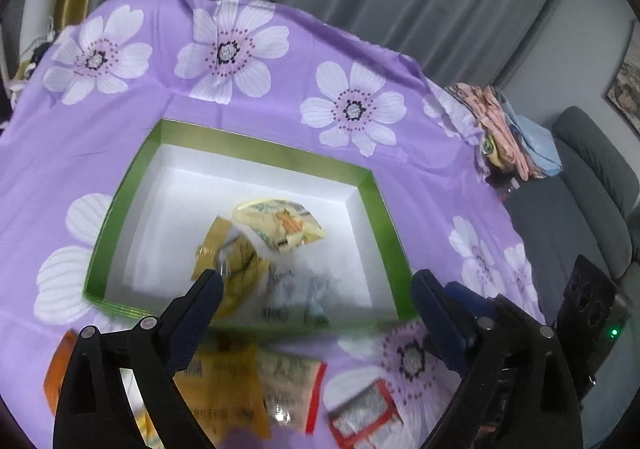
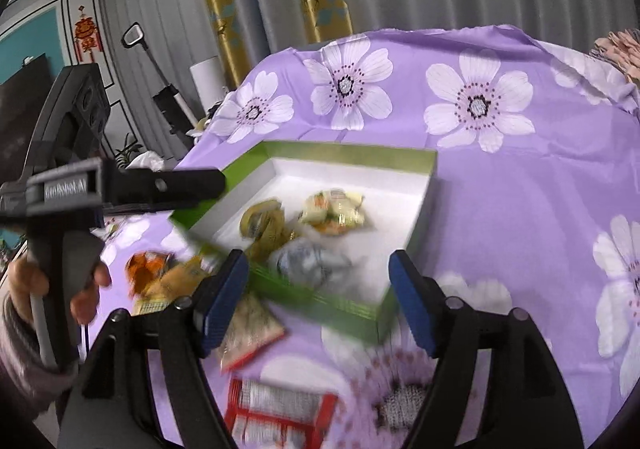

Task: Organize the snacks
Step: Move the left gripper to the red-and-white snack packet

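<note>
A green box [image 1: 256,147] with a white inside holds a pale yellow packet [image 1: 280,223], a golden packet [image 1: 232,261] and a grey packet [image 1: 296,293]. My left gripper [image 1: 316,289] is open over the box's near side, with nothing pinched. In front of the box lie an orange packet [image 1: 60,365], a yellow packet [image 1: 224,381], a red-edged packet [image 1: 292,385] and a red-and-white packet [image 1: 368,413]. My right gripper [image 2: 318,273] is open above the near corner of the box [image 2: 352,153], over the grey packet [image 2: 308,263], and holds nothing.
A purple flowered cloth [image 1: 360,61] covers the table. Folded clothes [image 1: 508,129] sit at its right edge, with a grey sofa [image 1: 580,177] beyond. A hand [image 2: 84,289] holds the left gripper at the left of the right wrist view. Curtains hang behind.
</note>
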A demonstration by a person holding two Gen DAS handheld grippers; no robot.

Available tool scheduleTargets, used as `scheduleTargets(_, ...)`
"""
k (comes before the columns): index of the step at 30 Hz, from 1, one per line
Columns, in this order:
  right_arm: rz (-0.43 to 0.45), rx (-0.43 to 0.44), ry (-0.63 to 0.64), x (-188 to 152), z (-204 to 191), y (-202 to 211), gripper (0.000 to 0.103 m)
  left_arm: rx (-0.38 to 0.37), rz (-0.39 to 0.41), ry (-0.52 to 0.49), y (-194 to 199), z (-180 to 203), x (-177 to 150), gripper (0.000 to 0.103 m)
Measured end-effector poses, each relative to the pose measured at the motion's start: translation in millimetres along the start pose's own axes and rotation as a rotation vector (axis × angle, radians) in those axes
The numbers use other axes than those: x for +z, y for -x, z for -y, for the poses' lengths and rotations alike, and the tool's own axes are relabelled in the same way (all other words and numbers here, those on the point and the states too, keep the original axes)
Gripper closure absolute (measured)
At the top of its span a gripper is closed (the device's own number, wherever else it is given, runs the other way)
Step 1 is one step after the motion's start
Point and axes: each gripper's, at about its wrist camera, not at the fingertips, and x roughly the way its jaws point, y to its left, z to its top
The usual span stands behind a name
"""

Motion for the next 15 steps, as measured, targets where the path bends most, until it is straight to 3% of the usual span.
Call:
scheduleTargets(8,-0.109,0.024,0.033,-58.4,-1.1,20.4,0.03,0.024,-0.055,-0.1,16.5,19.6,-59.4,0.003)
scheduleTargets(15,-0.188,0.07,0.083,-92.9,-10.8,12.1,0.03,-0.03,-0.178,-0.028,0.3,20.4,-112.2,0.003)
